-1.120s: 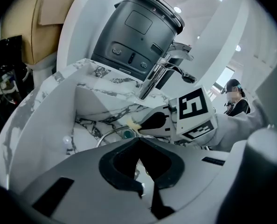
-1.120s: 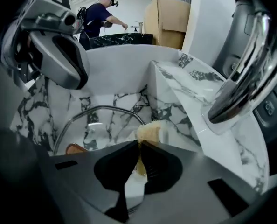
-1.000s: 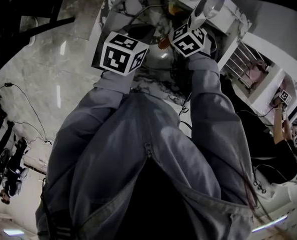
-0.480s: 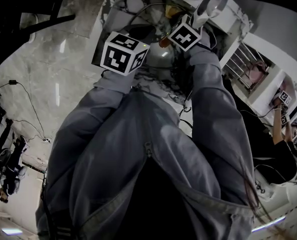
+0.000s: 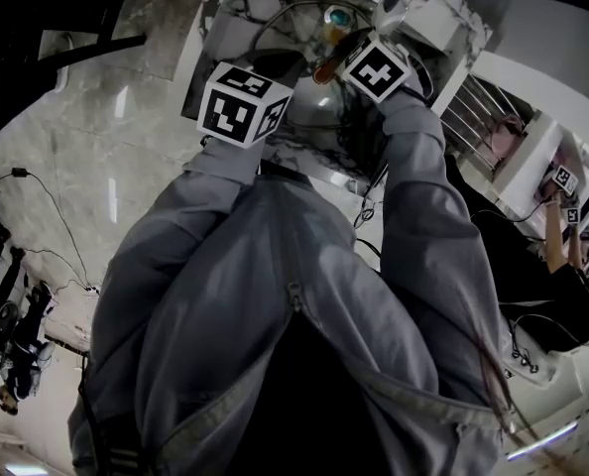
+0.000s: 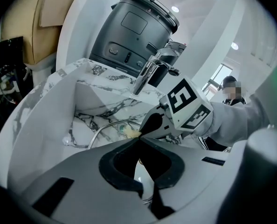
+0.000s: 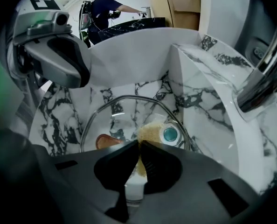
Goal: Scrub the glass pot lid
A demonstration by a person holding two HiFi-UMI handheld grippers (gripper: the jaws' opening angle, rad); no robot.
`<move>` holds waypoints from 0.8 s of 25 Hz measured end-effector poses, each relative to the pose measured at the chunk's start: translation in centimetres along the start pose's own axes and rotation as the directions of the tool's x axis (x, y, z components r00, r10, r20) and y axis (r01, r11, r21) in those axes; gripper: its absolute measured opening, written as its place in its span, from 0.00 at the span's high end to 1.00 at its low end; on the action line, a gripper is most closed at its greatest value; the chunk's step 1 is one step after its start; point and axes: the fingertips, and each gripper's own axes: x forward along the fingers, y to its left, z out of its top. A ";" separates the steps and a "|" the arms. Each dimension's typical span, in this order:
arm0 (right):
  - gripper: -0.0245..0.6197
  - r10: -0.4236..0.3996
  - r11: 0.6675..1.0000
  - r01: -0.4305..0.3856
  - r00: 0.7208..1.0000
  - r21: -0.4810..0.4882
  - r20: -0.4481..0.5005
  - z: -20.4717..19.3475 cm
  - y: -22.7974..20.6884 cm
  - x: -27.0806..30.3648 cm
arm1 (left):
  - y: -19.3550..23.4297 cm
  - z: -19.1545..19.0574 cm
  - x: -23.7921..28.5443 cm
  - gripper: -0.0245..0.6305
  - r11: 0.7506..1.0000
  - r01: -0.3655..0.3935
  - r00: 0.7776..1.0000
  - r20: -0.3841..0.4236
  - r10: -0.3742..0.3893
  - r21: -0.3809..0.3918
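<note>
The glass pot lid lies in the marble sink, with a steel rim and a brown knob. My right gripper points steeply down over the lid. It is shut on a scrubber with a yellow-brown head and a white handle, and the head sits on the glass beside the teal drain. My left gripper is shut, nothing shows between its tips, and it hovers above the lid's left rim. In the head view both marker cubes hide the jaws.
A chrome faucet reaches over the sink's back edge. A dark grey appliance stands behind it. Another person works at a counter to the right. The sink walls rise close around the lid.
My right gripper has moved farther over the sink and tipped more steeply down, and the teal drain now shows past it. The left gripper has shifted only slightly.
</note>
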 end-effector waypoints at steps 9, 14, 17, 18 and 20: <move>0.90 -0.055 0.998 0.056 0.997 -0.009 0.061 -1.7 6.2 -2.4 | -2.0 -1.2 -1.2 0.94 0.999 0.014 1.000 0.011 -0.014 0.032; 0.90 -0.012 1.000 0.013 0.998 -0.027 0.058 -3.0 10.2 -1.5 | -2.8 -1.9 -1.6 0.94 0.999 0.016 1.000 0.011 -0.017 0.042; 0.90 0.042 0.997 -0.040 0.999 -0.059 0.029 -3.9 12.0 -0.5 | -3.2 -2.4 -1.8 0.94 0.999 0.016 1.000 0.008 -0.016 0.048; 0.90 0.051 0.996 -0.050 0.999 -0.070 0.018 -4.2 12.4 -0.1 | -3.3 -2.6 -1.8 0.94 0.999 0.016 1.000 0.007 -0.016 0.049; 0.90 0.029 0.995 -0.029 1.000 -0.096 0.000 -4.6 12.3 0.6 | -3.4 -2.9 -1.8 0.94 0.999 0.016 1.000 0.004 -0.016 0.051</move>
